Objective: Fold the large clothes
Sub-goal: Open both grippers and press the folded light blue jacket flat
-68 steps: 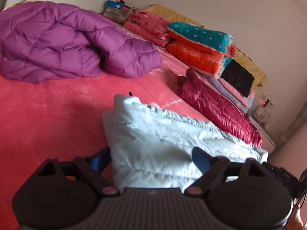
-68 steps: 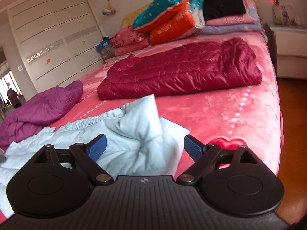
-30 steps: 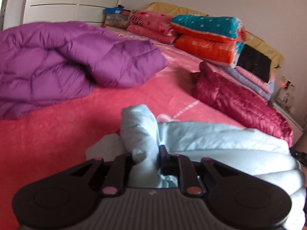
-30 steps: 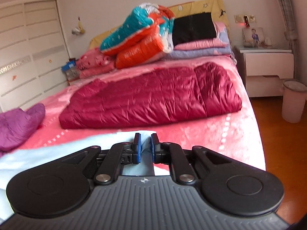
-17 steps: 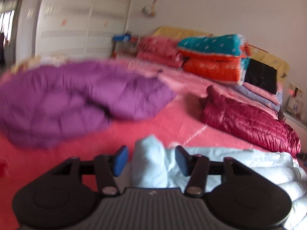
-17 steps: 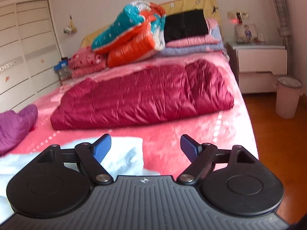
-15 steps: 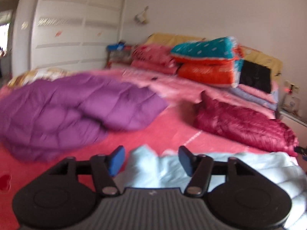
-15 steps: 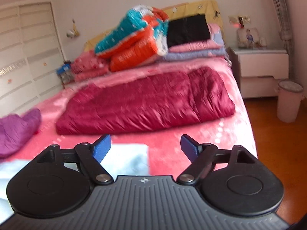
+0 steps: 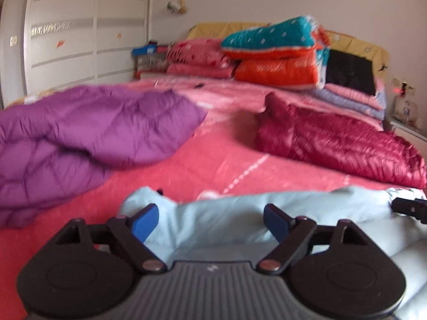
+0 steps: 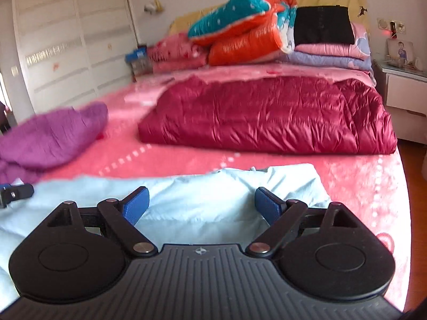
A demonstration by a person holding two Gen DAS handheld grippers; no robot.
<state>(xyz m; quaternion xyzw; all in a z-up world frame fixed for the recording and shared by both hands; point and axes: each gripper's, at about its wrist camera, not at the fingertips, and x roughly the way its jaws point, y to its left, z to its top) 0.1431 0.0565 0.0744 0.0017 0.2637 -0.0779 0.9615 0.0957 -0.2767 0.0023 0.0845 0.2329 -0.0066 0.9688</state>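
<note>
A pale blue padded garment (image 9: 280,213) lies folded on the pink bed near its front edge; it also shows in the right wrist view (image 10: 186,200). My left gripper (image 9: 210,220) is open and empty just above the garment's left end. My right gripper (image 10: 201,205) is open and empty above the garment's right end. A purple down jacket (image 9: 88,130) lies bunched at the left, also seen in the right wrist view (image 10: 50,136). A dark red down jacket (image 10: 267,117) lies folded flat further back, also in the left wrist view (image 9: 336,144).
Stacked quilts and pillows (image 10: 250,26) sit at the headboard. A white wardrobe (image 9: 66,32) stands at the left. A white nightstand (image 10: 405,88) stands right of the bed. The bed's right edge (image 10: 400,213) drops to a wooden floor.
Both grippers were shut on the blue garment a second ago. They have opened, let it go and drawn back a little. The garment now lies flatter.
</note>
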